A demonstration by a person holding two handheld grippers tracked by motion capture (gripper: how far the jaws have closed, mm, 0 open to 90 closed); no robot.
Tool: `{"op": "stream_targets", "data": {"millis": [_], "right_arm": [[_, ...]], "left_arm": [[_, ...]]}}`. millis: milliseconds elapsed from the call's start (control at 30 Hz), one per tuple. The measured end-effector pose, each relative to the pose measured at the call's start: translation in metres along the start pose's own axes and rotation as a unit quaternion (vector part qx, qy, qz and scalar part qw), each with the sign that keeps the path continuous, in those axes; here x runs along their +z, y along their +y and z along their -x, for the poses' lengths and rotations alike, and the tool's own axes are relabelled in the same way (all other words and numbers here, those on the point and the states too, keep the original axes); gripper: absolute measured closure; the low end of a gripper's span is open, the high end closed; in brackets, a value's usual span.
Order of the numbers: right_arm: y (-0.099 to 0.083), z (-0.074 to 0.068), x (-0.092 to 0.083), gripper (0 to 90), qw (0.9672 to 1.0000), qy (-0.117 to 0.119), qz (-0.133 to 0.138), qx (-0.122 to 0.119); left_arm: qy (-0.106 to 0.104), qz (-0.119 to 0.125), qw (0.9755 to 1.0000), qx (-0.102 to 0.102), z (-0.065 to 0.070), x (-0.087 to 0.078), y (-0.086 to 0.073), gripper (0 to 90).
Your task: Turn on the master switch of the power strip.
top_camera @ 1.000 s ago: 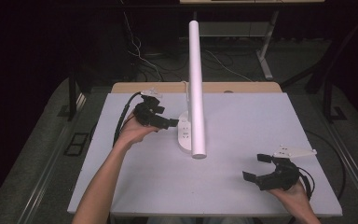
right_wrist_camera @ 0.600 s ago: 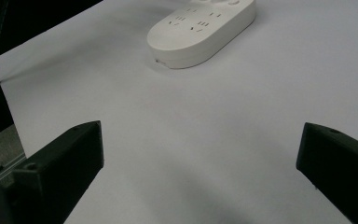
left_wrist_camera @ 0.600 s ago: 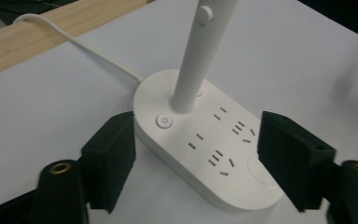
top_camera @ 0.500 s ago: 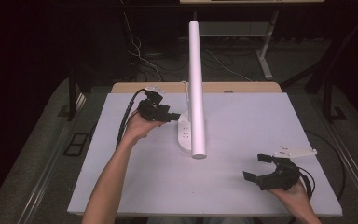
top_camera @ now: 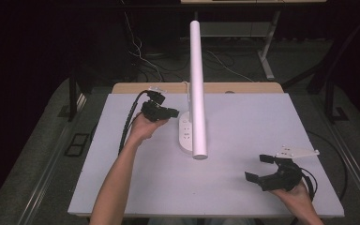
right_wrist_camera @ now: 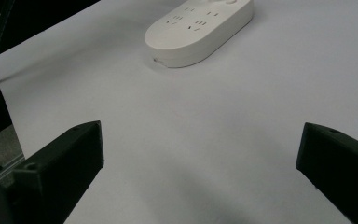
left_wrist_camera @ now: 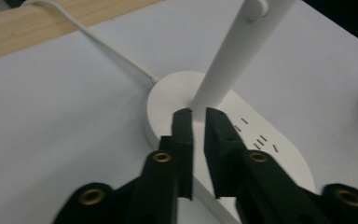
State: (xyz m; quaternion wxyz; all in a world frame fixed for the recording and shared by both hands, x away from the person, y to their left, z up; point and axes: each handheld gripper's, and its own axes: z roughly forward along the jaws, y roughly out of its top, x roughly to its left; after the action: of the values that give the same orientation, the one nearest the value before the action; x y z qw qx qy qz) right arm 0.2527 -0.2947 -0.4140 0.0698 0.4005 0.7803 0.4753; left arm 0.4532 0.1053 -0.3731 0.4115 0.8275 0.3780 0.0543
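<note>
A white desk lamp stands mid-table, with an oval base and a long white tube arm slanting over it. My left gripper is at the base's left end. In the left gripper view its jaws are shut to a thin slit, tips over the base right at the foot of the stem, with nothing between them. My right gripper rests near the table's front right, open and empty. In its own view the right gripper faces the base from afar.
The lamp's white cable runs from the base toward the wooden back edge. The white tabletop is bare between the lamp and my right gripper. Black cables trail from both grippers.
My left gripper has edged a little right and back, closer to the lamp's stem. The right gripper has stayed put.
</note>
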Motion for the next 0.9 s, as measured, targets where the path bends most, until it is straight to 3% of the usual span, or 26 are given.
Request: {"op": "stream_targets", "data": {"millis": [33, 133, 233, 267, 367, 467, 567, 900], "right_arm": [[0.000, 0.000, 0.000, 0.1, 1.0000, -0.003, -0.002, 0.002], [0.000, 0.001, -0.001, 0.1, 1.0000, -0.002, 0.000, 0.000], [0.000, 0.001, -0.001, 0.1, 1.0000, -0.001, -0.002, 0.001], [0.000, 0.001, -0.001, 0.1, 1.0000, -0.001, -0.002, 0.001], [0.000, 0.001, -0.001, 0.1, 1.0000, 0.000, -0.002, 0.001], [-0.001, 0.002, -0.001, 0.0, 1.0000, -0.001, 0.000, -0.002], [0.000, 0.001, -0.001, 0.1, 1.0000, 0.000, 0.000, 0.001], [0.000, 0.001, -0.002, 0.1, 1.0000, 0.000, 0.002, 0.001]], "left_arm": [[0.002, 0.000, 1.0000, -0.007, -0.001, 0.002, 0.000, 89.4], [-0.002, 0.005, 0.9995, -0.032, -0.005, 0.008, -0.002, 89.7], [-0.004, 0.006, 0.9992, -0.039, -0.006, 0.013, -0.003, 89.7], [-0.003, -0.001, 0.9995, -0.033, -0.007, 0.014, -0.003, 89.7], [-0.007, 0.006, 0.9989, -0.047, -0.005, 0.021, -0.005, 89.7], [-0.002, -0.004, 0.9995, -0.033, -0.007, 0.024, -0.005, 89.7], [0.007, 0.014, 0.9984, -0.055, -0.006, 0.029, -0.006, 89.7], [0.024, 0.023, 0.9970, -0.070, -0.008, 0.039, -0.009, 89.9]]}}
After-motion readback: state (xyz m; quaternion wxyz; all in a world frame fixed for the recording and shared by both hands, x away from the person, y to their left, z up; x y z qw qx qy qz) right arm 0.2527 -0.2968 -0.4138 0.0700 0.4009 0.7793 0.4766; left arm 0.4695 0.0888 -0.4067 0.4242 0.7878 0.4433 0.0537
